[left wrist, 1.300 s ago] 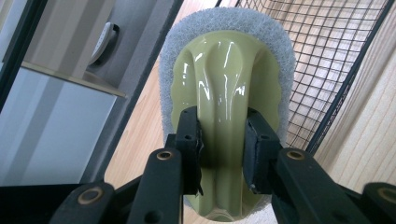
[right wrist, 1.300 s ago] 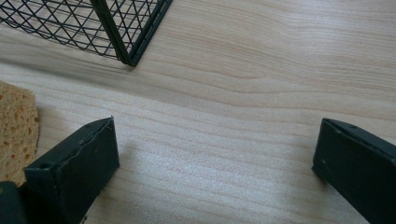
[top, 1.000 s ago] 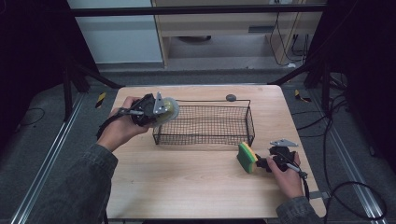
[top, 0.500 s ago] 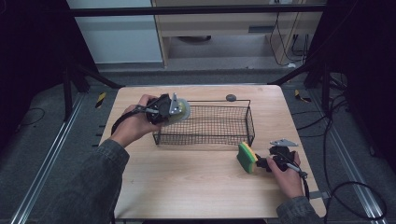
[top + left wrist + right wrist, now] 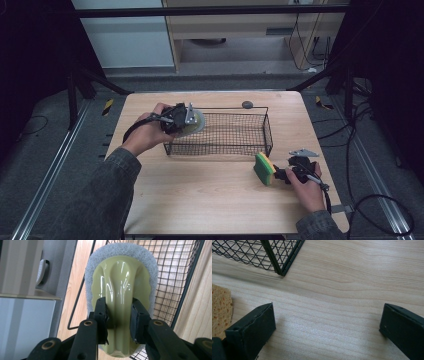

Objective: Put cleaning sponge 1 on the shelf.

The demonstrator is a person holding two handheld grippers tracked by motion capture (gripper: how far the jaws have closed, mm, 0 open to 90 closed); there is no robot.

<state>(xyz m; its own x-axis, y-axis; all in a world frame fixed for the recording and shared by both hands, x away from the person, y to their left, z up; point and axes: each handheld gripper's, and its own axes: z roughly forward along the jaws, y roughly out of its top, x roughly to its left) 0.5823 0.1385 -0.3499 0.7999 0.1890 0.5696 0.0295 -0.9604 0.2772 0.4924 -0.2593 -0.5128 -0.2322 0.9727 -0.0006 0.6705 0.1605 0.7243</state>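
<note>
My left gripper (image 5: 186, 120) is shut on a pale green scrubber with a white pad (image 5: 196, 121), held above the left end of the black wire basket (image 5: 268, 133). In the left gripper view the jaws pinch the scrubber's glossy ridge (image 5: 120, 287), with the basket's mesh (image 5: 175, 277) behind and to the right. My right gripper (image 5: 279, 173) rests on the table at the front right, open. A green and yellow sponge (image 5: 263, 168) stands just off its tip. In the right gripper view the sponge (image 5: 220, 310) lies outside the left jaw, and bare wood shows between the fingers (image 5: 327, 315).
A small dark round object (image 5: 247, 104) lies on the wooden table (image 5: 200, 200) behind the basket. The basket's near corner (image 5: 279, 267) is just ahead of the right gripper. Metal rails and cables run along the floor on both sides.
My left gripper has carried the scrubber to the right, from the basket's left outside to over its left end. The right gripper and sponge have stayed put.
</note>
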